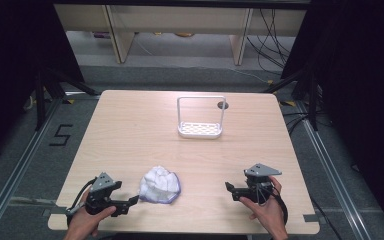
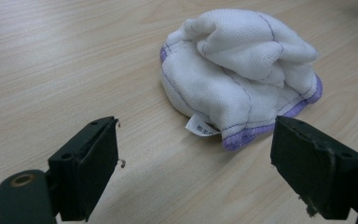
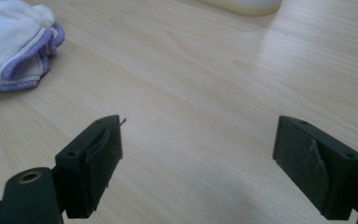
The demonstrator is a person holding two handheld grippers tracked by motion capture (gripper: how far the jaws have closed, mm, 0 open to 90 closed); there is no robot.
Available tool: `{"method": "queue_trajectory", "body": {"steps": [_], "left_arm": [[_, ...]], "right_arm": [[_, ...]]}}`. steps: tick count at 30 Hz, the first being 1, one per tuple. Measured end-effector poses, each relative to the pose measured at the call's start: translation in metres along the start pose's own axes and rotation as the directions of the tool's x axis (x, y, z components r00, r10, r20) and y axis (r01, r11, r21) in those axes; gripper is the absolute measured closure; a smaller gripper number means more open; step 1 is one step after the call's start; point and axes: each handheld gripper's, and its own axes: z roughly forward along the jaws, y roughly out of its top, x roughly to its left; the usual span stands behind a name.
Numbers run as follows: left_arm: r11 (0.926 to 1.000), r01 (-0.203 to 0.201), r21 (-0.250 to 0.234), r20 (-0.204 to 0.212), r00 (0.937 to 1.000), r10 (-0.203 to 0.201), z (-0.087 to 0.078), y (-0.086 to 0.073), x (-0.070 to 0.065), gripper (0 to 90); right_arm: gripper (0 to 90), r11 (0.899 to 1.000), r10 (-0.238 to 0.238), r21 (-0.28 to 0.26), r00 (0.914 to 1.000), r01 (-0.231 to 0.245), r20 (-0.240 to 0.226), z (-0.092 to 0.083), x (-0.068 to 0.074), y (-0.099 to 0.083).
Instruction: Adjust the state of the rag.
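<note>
**Open grippers flank crumpled cloth at table's near edge**

The left gripper (image 1: 130,201) rests low on the wooden table (image 1: 130,130), its jaws spread wide and empty, aimed at a crumpled white dishcloth with purple edging (image 1: 160,185) that lies just ahead of its tips. In the left gripper view the cloth (image 2: 237,74) sits bunched in a mound, its small label (image 2: 199,127) turned toward the jaws. Across the cloth, the right gripper (image 1: 230,191) stands well apart from it, jaws likewise open on bare wood. Farther off, beyond both grippers, stands a white rack with a tall wire handle (image 1: 200,119). A likely risk: a pinch on the loose mound could catch only one fold, or drag the heap along the smooth tabletop.
</note>
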Motion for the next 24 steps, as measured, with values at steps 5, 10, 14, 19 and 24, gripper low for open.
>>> {"method": "queue_trajectory", "body": {"steps": [5, 10, 14, 19, 24], "left_arm": [[0.9988, 0.042, -0.025, 0.008, 0.9991, -0.042, 0.003, -0.001, -0.002, 14.7], [0.9988, 0.042, -0.025, -0.002, 0.9991, -0.042, 0.003, -0.001, 0.000, 14.6], [0.9987, 0.034, -0.038, 0.003, 0.9994, -0.034, 0.004, -0.001, -0.001, 14.6], [0.9983, 0.046, -0.036, -0.008, 0.9989, -0.046, 0.003, -0.001, 0.000, 14.7], [0.9980, 0.047, -0.041, -0.006, 0.9989, -0.047, 0.003, 0.000, -0.001, 14.7]], "right_arm": [[17.4, 1.000, 0.006, -0.006, 0.9991, -0.006, 0.042, -0.001, 0.005, 0.002], [19.0, 1.000, -0.015, -0.005, 0.9997, 0.015, 0.022, 0.002, 0.013, 0.005], [24.2, 0.999, -0.040, -0.013, 0.9992, 0.040, -0.006, 0.000, 0.024, 0.010], [33.0, 0.994, -0.106, -0.046, 0.9928, 0.103, -0.057, 0.003, 0.037, 0.018], [41.4, 0.978, -0.207, -0.037, 0.9667, 0.204, -0.150, 0.020, 0.067, 0.034]]}}
